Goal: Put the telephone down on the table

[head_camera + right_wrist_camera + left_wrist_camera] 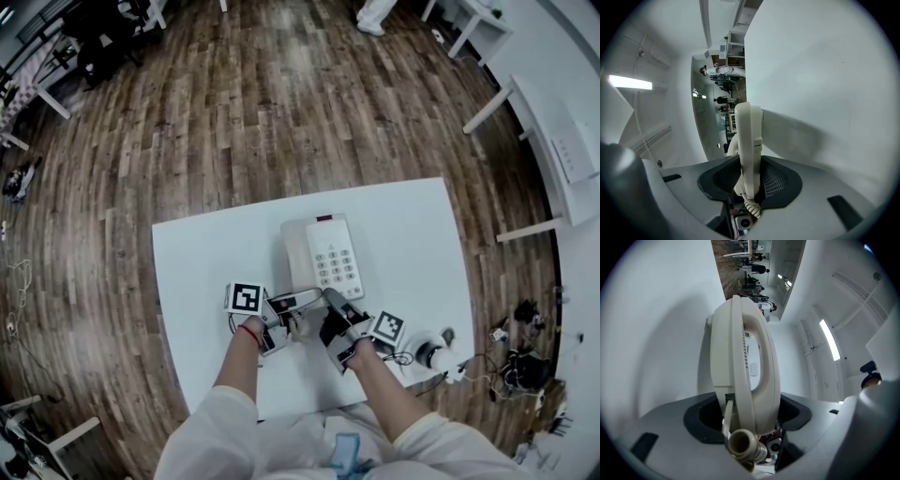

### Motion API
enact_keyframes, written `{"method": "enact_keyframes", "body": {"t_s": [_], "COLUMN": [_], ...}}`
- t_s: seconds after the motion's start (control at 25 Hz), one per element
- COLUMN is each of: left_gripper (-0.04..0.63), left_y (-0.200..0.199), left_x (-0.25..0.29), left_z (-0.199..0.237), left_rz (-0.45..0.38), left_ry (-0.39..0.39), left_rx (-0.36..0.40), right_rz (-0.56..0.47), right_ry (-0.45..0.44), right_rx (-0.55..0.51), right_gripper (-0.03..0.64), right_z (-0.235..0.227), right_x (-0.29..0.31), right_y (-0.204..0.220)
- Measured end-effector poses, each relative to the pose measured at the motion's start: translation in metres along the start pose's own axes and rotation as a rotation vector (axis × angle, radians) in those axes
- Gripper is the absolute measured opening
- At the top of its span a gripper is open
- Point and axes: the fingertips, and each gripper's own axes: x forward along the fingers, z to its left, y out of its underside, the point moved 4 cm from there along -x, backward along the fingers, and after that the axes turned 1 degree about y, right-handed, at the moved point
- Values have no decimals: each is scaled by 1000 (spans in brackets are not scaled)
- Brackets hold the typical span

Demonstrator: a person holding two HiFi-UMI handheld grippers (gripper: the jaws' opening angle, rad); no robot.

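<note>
The left gripper (747, 413) stands wide yet clamped on the handset (750, 362), pads against its deep side profile. The right gripper (749, 173) is closed much narrower on the same handset's thin edge. Both seem to grasp its cord end, though the head view leaves this unclear. From there the handset's long axis runs straight out along the jaws, toward the telephone base (323, 255) just beyond. It hangs above the table (206, 272), so the coming move is probably a lowering, shared equally by both hands.
</note>
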Motion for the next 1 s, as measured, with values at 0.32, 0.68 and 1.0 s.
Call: {"method": "enact_keyframes", "body": {"t_s": [0.32,0.68,1.0], "left_gripper": [307,377,376], "left_y": [-1,5,22], "left_x": [1,-20,-54], "left_z": [1,-1,-8], "left_rz": [-18,-69,-272], "left_ry": [14,-42,-283], "left_rx": [-25,14,123], "right_rz": [-20,-25,-42], "right_ry": [13,16,33], "right_rx": [39,49,69], "right_gripper": [140,140,149], "right_z": [-6,-9,-20], "right_x": [0,2,7], "right_y": [-1,-1,-3]}}
